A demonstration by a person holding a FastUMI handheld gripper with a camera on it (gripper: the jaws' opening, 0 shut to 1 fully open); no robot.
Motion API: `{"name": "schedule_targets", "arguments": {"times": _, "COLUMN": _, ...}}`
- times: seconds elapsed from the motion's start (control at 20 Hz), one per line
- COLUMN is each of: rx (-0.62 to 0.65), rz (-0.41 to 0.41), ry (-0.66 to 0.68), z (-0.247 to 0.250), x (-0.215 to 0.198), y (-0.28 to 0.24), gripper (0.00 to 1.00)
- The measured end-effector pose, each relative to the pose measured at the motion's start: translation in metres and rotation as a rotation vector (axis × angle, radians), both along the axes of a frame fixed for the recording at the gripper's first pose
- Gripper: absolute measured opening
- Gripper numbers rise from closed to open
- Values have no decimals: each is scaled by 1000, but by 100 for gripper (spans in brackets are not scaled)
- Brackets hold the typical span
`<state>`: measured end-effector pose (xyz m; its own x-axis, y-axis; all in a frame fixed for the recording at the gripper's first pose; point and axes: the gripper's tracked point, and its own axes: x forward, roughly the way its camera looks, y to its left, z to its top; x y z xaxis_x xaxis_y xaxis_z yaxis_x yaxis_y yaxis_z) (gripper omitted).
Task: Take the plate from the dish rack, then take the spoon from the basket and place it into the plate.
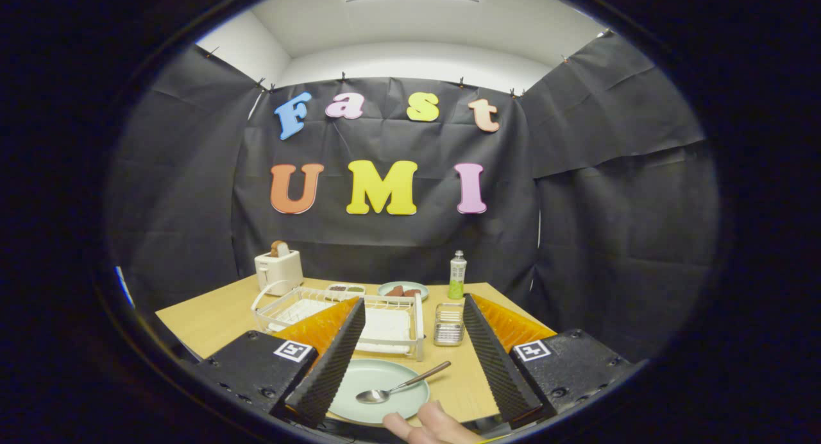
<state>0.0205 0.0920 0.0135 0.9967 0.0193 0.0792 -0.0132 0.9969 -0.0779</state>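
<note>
Between the spread tool (414, 332) fingers, one plate (378, 383), one spoon (401, 386) inside

On the worktop (211, 319), the spoon (401, 387) lies in the plate (378, 381), before the rack (340, 315). The basket (449, 324) stands right of the rack; toaster (278, 271), dish (403, 290) and bottle (457, 275) behind.

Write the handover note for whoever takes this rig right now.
Gripper: open, holding nothing, fingers spread over the table.
Round pale green plate: flat on the wooden table, between the fingers, in front of the white wire dish rack.
Metal spoon: bowl lies in the plate, handle angles out over its rim.
Small metal basket: beside the rack.
A hand's fingers sit by the plate's near edge.
Done: plate out, spoon placed. Nothing appears left.
</note>
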Motion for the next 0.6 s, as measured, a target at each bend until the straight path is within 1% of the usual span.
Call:
{"name": "schedule_targets", "arguments": {"times": 0.2, "rx": -8, "rz": -2, "ry": -32, "z": 4, "x": -8, "y": -1, "gripper": 99}}
{"name": "schedule_targets", "arguments": {"times": 0.4, "rx": -16, "rz": 14, "ry": -28, "z": 1, "x": -13, "y": 2, "gripper": 98}}
{"name": "schedule_targets", "arguments": {"times": 0.6, "rx": -27, "rz": 11, "ry": -40, "z": 2, "x": -16, "y": 2, "gripper": 98}}
